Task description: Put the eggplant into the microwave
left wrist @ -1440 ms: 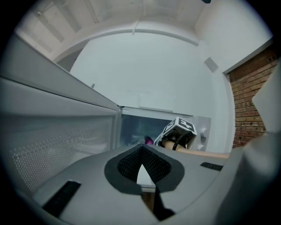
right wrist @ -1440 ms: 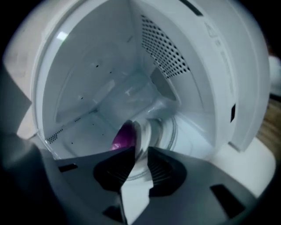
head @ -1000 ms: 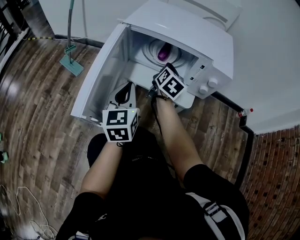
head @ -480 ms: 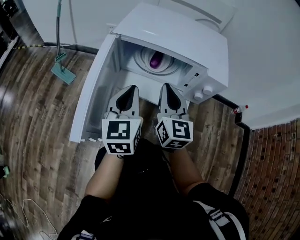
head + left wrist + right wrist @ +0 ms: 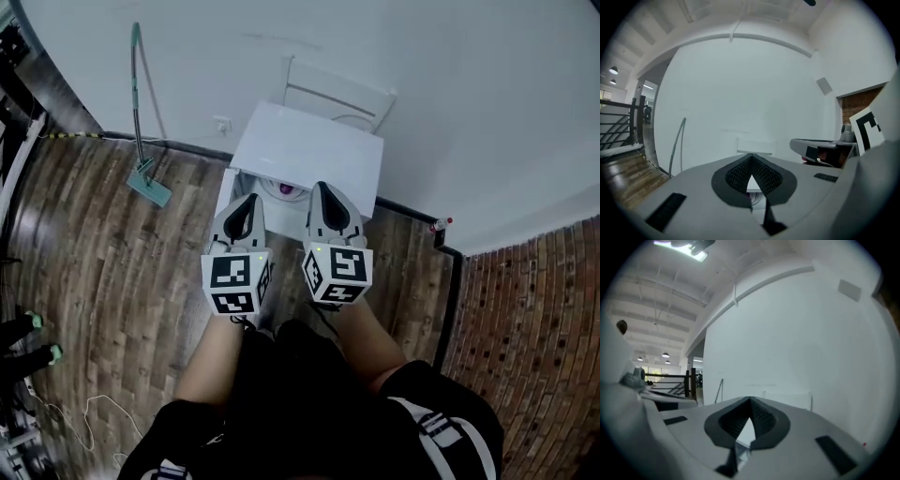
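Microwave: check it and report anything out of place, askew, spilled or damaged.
The microwave sits on the wooden floor against the wall, not on a counter, and its front is open with the purple eggplant showing inside. The left gripper and right gripper hang shut and empty in front of it. Nothing looks spilled or damaged.

a plain white wall (image 5: 281, 56) runs across the back and meets a floor of dark wood planks (image 5: 94, 253). a long-handled mop (image 5: 139, 103) leans on the wall with its teal head (image 5: 151, 187) on the planks, and a small white socket (image 5: 222, 123) sits low on the wall near it. a white frame (image 5: 339, 92) stands against the wall. a black pipe (image 5: 456, 291) divides the planks from red brick (image 5: 534, 319) at the right. thin cables (image 5: 66, 417) lie loose at lower left. overhead, a white beamed ceiling (image 5: 670, 282) carries bright strip lights (image 5: 689, 245), and a dark railing (image 5: 618, 129) shows at far left.
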A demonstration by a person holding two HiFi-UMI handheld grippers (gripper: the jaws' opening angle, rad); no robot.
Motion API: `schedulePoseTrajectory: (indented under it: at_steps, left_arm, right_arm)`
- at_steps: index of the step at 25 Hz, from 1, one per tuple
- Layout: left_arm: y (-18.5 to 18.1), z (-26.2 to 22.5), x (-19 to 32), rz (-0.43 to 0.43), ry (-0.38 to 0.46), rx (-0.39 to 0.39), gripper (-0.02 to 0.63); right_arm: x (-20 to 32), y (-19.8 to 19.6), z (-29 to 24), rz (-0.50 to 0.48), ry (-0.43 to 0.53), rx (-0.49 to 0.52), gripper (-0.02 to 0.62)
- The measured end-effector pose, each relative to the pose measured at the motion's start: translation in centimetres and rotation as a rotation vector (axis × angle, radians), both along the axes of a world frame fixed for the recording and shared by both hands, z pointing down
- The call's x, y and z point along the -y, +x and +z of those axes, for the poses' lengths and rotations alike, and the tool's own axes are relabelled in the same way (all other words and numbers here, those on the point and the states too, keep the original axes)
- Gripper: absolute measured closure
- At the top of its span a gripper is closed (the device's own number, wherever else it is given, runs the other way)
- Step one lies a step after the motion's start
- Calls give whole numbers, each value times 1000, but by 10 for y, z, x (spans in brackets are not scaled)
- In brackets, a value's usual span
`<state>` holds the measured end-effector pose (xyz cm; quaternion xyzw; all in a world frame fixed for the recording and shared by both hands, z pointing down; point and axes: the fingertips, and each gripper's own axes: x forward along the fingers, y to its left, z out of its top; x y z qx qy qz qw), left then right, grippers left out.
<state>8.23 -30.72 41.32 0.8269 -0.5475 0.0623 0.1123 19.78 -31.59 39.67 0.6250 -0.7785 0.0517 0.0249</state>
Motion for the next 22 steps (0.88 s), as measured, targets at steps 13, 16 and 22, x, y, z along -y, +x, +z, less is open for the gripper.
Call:
schedulePoseTrajectory:
  at_steps: [13, 16, 22]
  left_arm:
    - [5, -152, -47, 52, 47, 7, 614]
    - [-7, -158, -53, 40, 36, -30, 614]
    - [-11, -164, -62, 60, 53, -10, 614]
  right_arm:
    - [-50, -21, -140, -68, 15, 60, 583]
    - [-56, -21, -143, -70, 6, 88, 583]
    - [-69, -22, -146, -53, 16, 73, 583]
